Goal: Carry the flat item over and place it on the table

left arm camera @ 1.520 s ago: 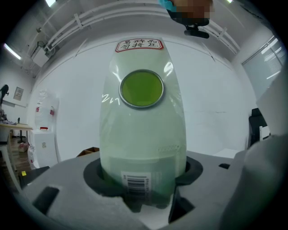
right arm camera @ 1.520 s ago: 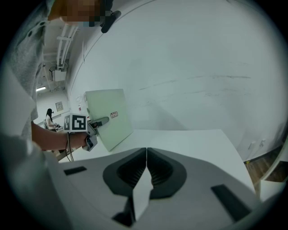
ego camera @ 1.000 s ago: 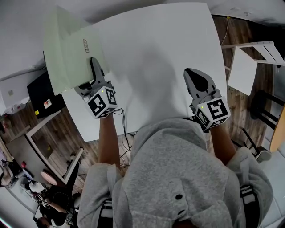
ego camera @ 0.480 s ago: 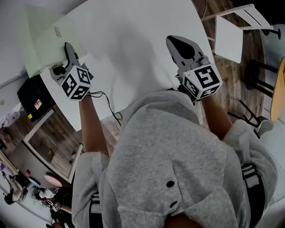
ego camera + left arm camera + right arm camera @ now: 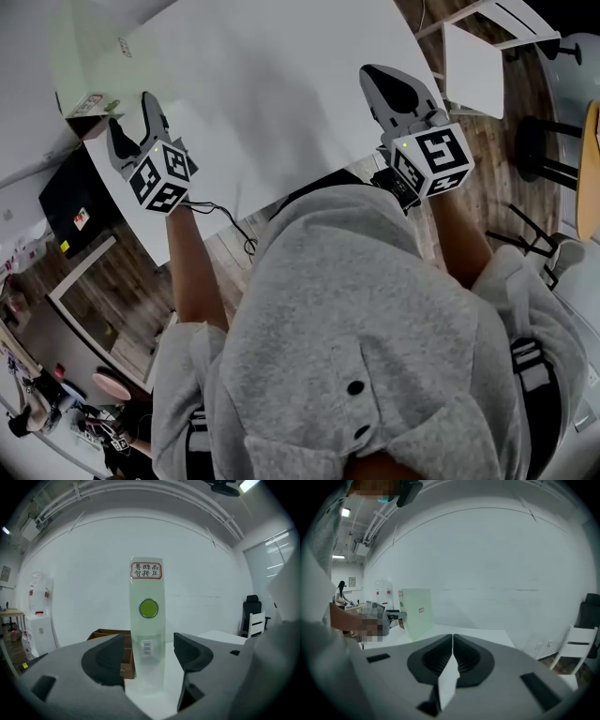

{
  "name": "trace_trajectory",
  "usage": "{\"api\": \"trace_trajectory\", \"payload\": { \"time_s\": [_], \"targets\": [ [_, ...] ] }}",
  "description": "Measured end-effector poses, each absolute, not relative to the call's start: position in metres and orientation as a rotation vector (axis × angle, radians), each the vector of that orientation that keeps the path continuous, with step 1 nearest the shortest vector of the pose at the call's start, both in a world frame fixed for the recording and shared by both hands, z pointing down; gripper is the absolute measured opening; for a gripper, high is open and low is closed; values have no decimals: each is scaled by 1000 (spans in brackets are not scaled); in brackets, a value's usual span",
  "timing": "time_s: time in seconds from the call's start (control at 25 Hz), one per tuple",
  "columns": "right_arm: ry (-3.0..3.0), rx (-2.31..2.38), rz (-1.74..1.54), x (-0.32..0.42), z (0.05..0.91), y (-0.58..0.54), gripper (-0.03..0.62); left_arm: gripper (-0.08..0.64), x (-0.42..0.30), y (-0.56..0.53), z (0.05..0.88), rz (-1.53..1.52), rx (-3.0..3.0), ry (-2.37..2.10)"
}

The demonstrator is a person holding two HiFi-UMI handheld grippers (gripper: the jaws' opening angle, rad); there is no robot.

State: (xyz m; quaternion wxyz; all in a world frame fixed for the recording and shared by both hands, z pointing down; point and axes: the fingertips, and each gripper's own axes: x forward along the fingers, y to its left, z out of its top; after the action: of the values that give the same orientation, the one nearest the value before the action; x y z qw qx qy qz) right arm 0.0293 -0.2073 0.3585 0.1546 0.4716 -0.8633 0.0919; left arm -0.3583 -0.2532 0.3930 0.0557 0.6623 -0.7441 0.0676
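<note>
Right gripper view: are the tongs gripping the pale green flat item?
No: the right tongs are closed together, and the pale green flat item stands away from them on the table.

The person wears a grey hooded sweatshirt (image 5: 375, 309); left gripper (image 5: 131, 120) and right gripper (image 5: 382, 81) carry black-and-white marker cubes (image 5: 157, 178).

Flat item (image 5: 147, 620) stands upright on the table (image 5: 281, 84), toward its far left corner. A cardboard box (image 5: 108, 637) sits just left of the item, partly hidden behind it in the left gripper view. A case (image 5: 67, 199) lies lower down, beside the table's left edge. A chair (image 5: 473, 67) stands on the floor right of the table, with a stool (image 5: 548, 155) near it, further right.
</note>
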Motion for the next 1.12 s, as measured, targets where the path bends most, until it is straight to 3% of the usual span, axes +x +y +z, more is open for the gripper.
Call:
{"api": "trace_trajectory", "payload": {
  "time_s": [0.24,0.28,0.36,0.4,0.8,1.12],
  "targets": [
    [-2437,1412,220,34,353,-175,29,308,-343,-195,384,269,2015,-2231],
    [-2431,1424,217,34,352,-170,29,256,-340,-183,382,291,2003,-2237],
    [-2422,1442,215,34,353,-161,29,43,-330,-160,378,341,2000,-2241],
    [-2417,1448,214,34,353,-157,28,29,-323,-149,376,359,2014,-2231],
    [-2442,1448,187,38,350,-141,29,21,-268,-107,369,347,2102,-2137],
    [-2455,1451,165,33,346,-133,29,21,-266,-102,369,351,2114,-2117]
  ]
}}
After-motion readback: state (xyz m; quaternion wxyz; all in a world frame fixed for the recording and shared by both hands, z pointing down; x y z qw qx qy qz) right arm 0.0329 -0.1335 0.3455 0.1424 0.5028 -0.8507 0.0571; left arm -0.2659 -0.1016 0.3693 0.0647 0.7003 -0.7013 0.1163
